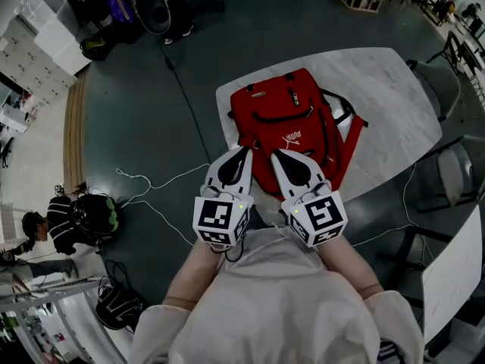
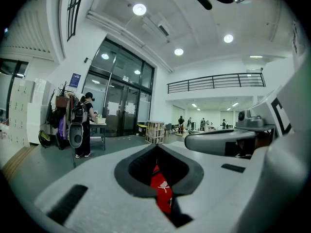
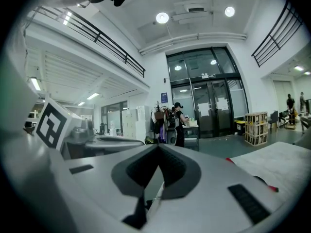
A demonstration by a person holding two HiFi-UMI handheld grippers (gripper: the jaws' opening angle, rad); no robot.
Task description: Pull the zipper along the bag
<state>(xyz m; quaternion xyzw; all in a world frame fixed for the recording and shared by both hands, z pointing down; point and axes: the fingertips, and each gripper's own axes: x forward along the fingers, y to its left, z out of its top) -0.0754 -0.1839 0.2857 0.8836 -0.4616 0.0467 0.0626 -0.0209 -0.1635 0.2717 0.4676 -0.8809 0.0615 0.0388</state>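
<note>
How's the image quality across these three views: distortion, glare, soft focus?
Head view: strong fisheye bend, dim room, red backpack sharp. Left gripper view: black corners, ceiling lamp blown out, near jaws slightly soft. Right gripper view: same black corners, railing bowed, lamps glaring.

Overall: dim and cool in the head view, with a grey-green cast over it all.
Source: round ceiling lamps (image 2: 139, 9) blaze overhead in both gripper views, each ringed with a small halo.
Brightest patch: the pale table (image 1: 394, 105), shadows on it soft.
Colour: only the red bag (image 1: 292, 120) pops.
Focus: near foreground smeared soft, far hall sharper.
Edges: heavy fisheye, the railing (image 2: 216, 81) bows, corners go black.
</note>
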